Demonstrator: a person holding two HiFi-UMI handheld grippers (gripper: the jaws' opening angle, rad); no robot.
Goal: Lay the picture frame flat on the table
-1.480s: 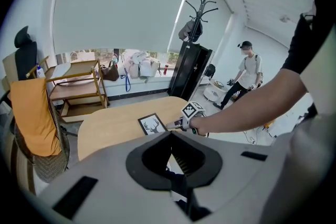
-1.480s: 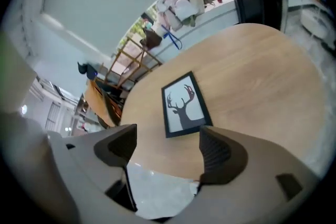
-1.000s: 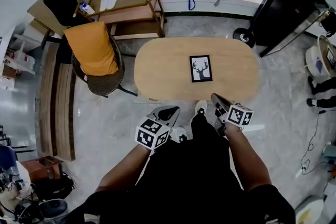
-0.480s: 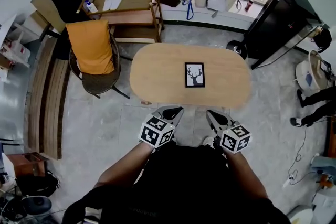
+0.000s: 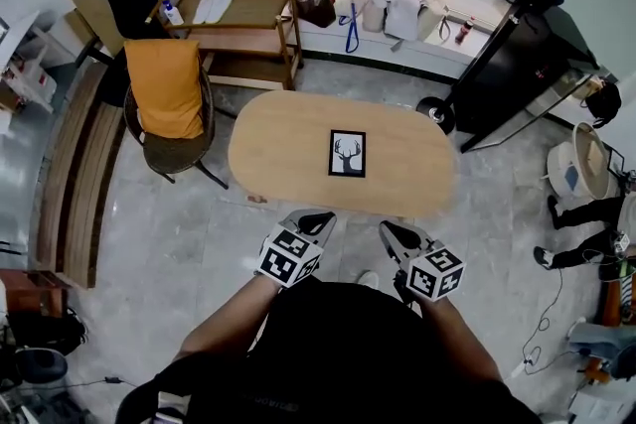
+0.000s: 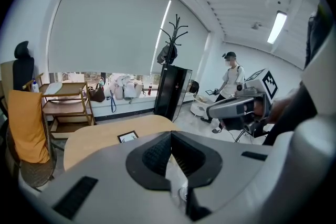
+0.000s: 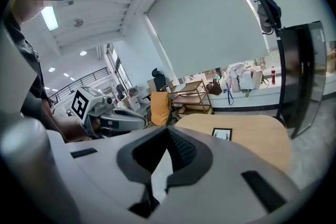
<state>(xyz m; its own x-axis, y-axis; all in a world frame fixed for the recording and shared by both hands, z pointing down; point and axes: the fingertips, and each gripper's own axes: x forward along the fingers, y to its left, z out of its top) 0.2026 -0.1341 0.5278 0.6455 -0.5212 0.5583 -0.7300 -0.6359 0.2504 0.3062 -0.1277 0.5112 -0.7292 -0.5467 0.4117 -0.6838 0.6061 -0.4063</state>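
A black picture frame with a deer-antler print lies flat near the middle of the oval wooden table. It is small in the left gripper view and in the right gripper view. My left gripper and right gripper hang side by side over the floor, just off the table's near edge and well short of the frame. The left gripper's pads meet with nothing between them. The right gripper's jaws are also shut and empty.
A wicker chair with an orange cloth stands left of the table, a wooden shelf cart behind it. A black cabinet and coat rack stand at the right. A long bench runs along the left. A person stands at the far right.
The view has drawn back and the table looks smaller and farther left. Both grippers stay shut and come back from the table's edge. The frame has not moved.
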